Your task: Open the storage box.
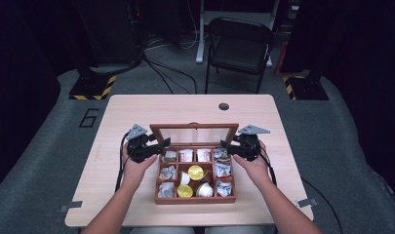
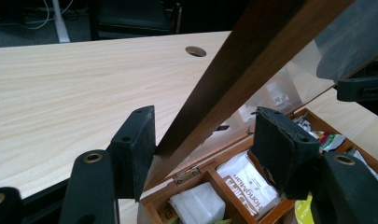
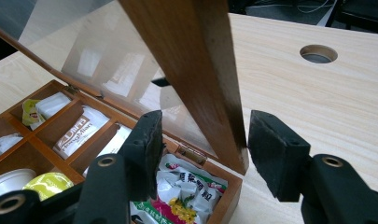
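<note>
Wooden box (image 1: 195, 197) mid-table, glass lid (image 1: 195, 133) up — a gripper at each lid side edge.
Left gripper (image 2: 203, 140) and right gripper (image 3: 203, 144): jaws spread astride the lid frame, not clamped. Sachets (image 3: 184, 184) partly hidden behind jaws — print unreadable.

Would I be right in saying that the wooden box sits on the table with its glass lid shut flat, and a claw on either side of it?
Not quite: the lid is raised, standing open over the wooden box, as the high view shows. The left claw and right claw do flank it on the table.
</note>
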Demonstrator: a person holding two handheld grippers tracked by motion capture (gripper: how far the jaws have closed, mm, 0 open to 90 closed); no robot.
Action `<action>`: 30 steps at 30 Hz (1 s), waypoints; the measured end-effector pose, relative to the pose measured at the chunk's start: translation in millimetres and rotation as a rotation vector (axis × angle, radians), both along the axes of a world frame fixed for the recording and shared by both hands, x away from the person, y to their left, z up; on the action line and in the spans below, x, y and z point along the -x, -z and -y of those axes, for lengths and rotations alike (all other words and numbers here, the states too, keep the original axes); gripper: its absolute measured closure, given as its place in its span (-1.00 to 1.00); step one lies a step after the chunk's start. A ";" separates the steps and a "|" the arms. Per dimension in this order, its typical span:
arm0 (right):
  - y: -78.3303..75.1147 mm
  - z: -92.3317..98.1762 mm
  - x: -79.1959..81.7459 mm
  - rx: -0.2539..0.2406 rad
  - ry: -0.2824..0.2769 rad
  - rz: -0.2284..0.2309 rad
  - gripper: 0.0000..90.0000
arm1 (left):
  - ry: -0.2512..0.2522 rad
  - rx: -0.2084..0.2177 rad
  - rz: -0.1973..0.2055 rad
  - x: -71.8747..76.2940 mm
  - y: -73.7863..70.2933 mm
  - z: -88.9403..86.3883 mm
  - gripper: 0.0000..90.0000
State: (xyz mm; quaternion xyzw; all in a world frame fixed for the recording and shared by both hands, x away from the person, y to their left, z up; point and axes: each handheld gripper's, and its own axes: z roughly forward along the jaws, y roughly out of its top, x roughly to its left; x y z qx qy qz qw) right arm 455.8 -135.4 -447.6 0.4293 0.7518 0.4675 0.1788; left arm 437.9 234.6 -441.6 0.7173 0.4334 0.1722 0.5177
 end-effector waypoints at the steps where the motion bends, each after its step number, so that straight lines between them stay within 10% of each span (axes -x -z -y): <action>1: 1.2 0.2 -0.9 0.002 -0.003 0.004 0.00 | 0.003 -0.006 -0.001 -1.3 2.1 0.4 -0.14; 30: 8.4 -2.0 -4.5 0.009 0.009 -0.005 0.03 | -0.012 0.001 -0.033 -10.6 22.5 3.9 -0.15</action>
